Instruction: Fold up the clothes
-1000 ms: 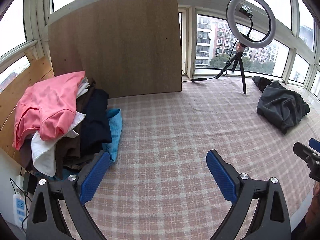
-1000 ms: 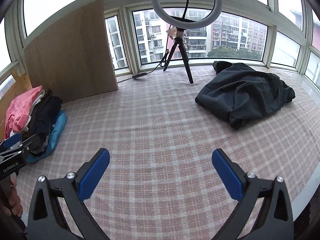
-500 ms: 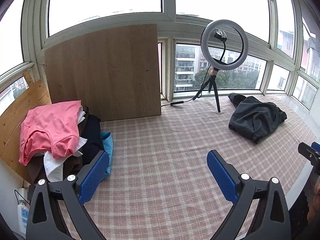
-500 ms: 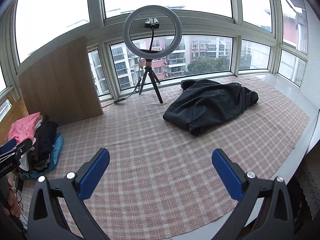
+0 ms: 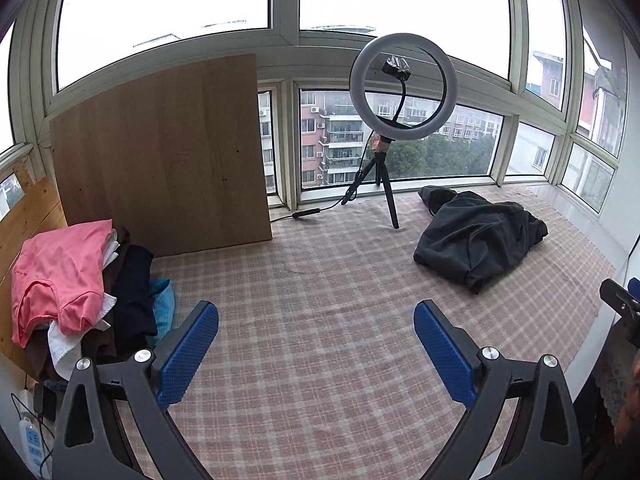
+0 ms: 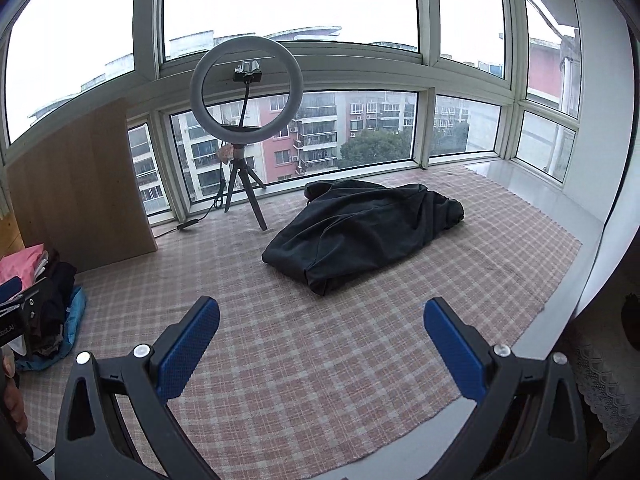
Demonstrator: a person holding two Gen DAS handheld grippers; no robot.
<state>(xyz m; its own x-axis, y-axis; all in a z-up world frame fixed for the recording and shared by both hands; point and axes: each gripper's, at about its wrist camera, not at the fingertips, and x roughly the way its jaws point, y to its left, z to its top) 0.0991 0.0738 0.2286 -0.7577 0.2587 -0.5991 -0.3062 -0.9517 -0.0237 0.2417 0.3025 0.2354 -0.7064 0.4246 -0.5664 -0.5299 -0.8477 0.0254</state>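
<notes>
To the far left of your left gripper (image 5: 316, 340), whose jaws are spread and empty, sits a pile of clothes (image 5: 84, 296), its folding unclear. Ahead of your right gripper (image 6: 322, 340), equally spread, the dark garment (image 6: 360, 232) lies crumpled, unfolded. No containers are visible.

You have one dark grey garment (image 6: 364, 228) lying crumpled and unfolded on the checked cloth, far right, near the window. At far left you have a stack of clothes (image 5: 84, 300) against the wooden panels: a pink top (image 5: 60, 272) uppermost, then white, brown and navy pieces, with a blue one (image 5: 163, 312) at the bottom edge.
</notes>
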